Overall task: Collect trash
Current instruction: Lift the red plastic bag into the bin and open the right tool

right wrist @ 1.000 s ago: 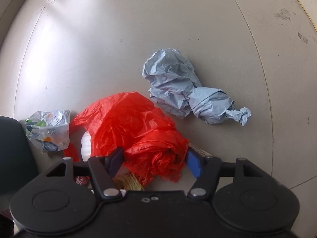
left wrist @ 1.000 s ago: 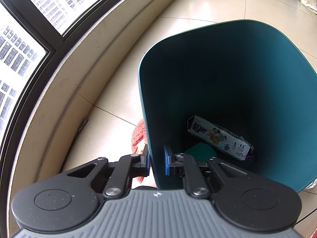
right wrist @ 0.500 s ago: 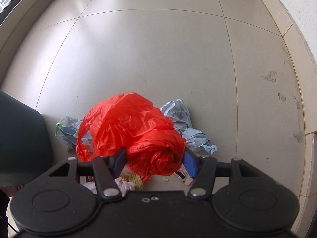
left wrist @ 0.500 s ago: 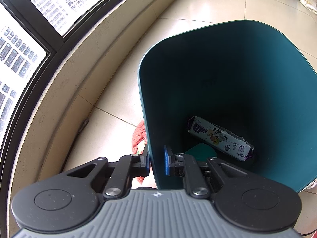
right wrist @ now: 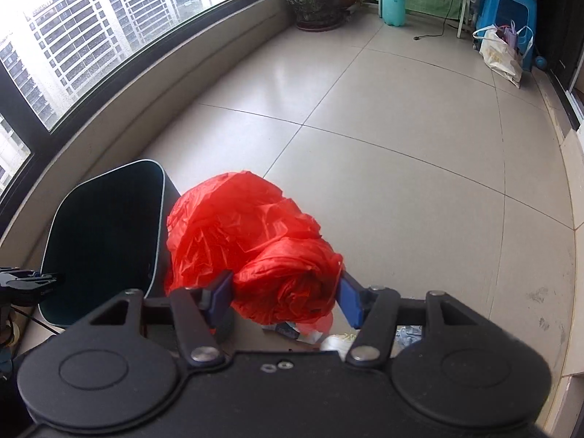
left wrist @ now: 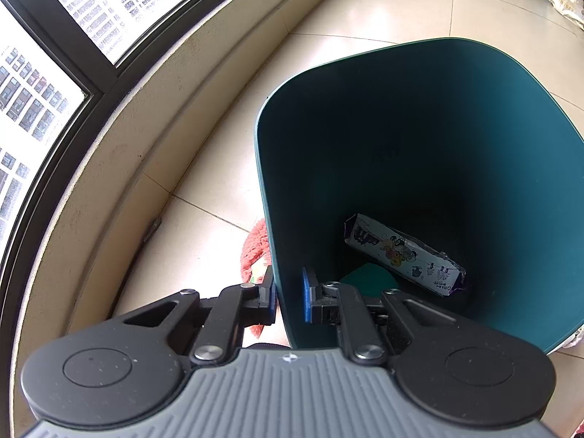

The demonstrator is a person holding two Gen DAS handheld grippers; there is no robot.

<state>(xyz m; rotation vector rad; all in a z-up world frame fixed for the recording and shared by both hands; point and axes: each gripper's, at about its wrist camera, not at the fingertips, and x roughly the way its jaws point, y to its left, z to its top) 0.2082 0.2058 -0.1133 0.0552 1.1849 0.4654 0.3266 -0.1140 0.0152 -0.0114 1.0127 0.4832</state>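
My left gripper (left wrist: 289, 297) is shut on the near rim of the dark teal trash bin (left wrist: 419, 138), one finger outside and one inside the wall. A white and purple snack wrapper (left wrist: 403, 255) lies at the bin's bottom. My right gripper (right wrist: 286, 297) is shut on a crumpled red plastic bag (right wrist: 252, 244) and holds it above the floor, just right of the bin (right wrist: 102, 233). The left gripper's tip (right wrist: 29, 284) shows at the bin's near left edge. Bits of trash (right wrist: 310, 334) lie on the floor under the bag.
A curved window ledge (left wrist: 120, 153) runs along the left. A red fuzzy item (left wrist: 255, 248) lies on the floor left of the bin. At the far end stand a plant pot (right wrist: 315, 3), a teal bottle (right wrist: 393, 3), a blue stool (right wrist: 509, 11) and a white bag (right wrist: 500, 54).
My right gripper has lifted the red bag off the floor and swung up toward the bin; the grey paper and other trash dropped out of view. The left gripper has not moved.
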